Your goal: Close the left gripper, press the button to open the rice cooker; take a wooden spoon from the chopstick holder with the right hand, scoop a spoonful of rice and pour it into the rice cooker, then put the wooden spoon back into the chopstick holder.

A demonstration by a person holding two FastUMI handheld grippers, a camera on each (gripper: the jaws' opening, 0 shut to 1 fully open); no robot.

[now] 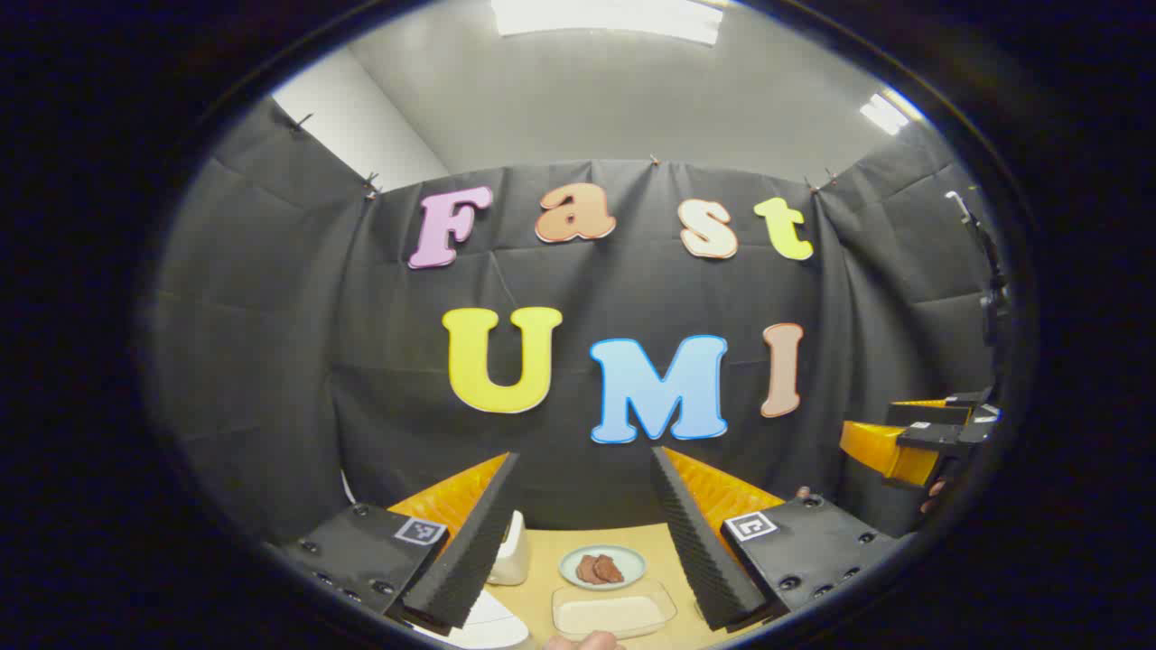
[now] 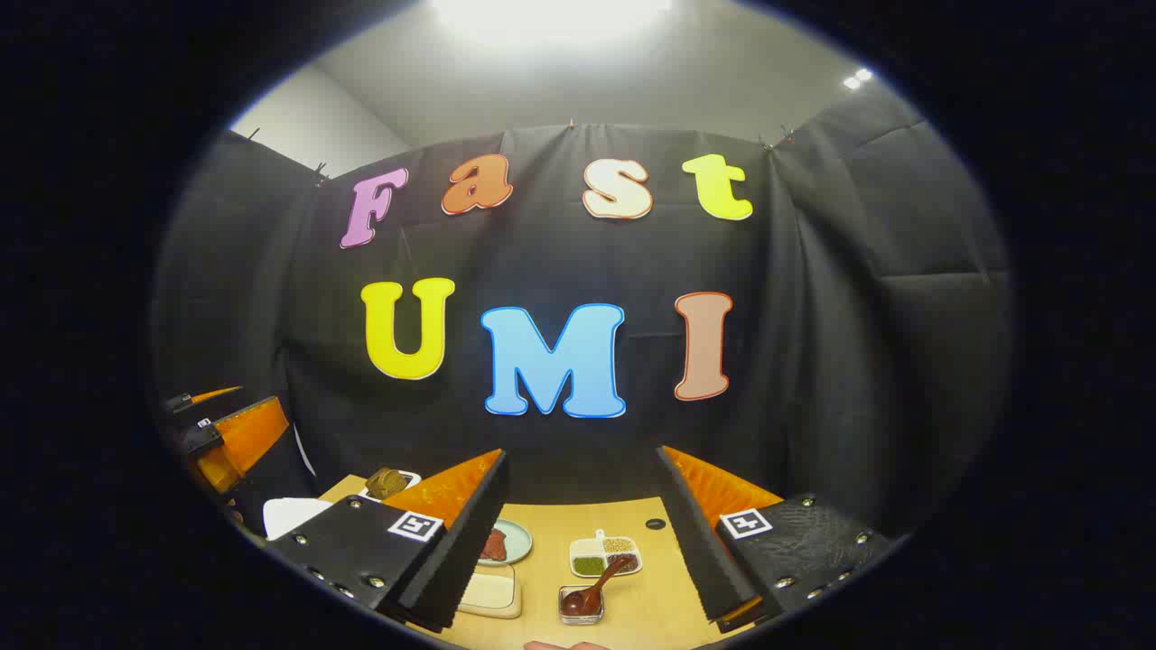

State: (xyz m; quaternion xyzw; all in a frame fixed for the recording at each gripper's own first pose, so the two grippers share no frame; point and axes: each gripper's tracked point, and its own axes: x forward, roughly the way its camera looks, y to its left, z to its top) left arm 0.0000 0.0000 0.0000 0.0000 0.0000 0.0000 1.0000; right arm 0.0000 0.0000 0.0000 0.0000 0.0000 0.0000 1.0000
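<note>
I see my left gripper (image 1: pixel 582 542) held wide open above the near table (image 1: pixel 542 560), gripping nothing; the rice tray (image 1: pixel 614 612) lies between its fingers, a plate of brown food (image 1: pixel 602 567) just beyond. My right gripper (image 2: pixel 578 542) is equally spread and empty. In the right gripper view the wooden spoon (image 2: pixel 596 582) rests in a small square dish (image 2: pixel 581 605), near a divided seasoning dish (image 2: pixel 607 555).

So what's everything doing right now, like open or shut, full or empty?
left gripper: open, holding nothing
right gripper: open, holding nothing
round plate: has brown food on it
clear tray: holds a pale filling
divided dish: filled compartments
small square bowl: spoon resting in it
</note>
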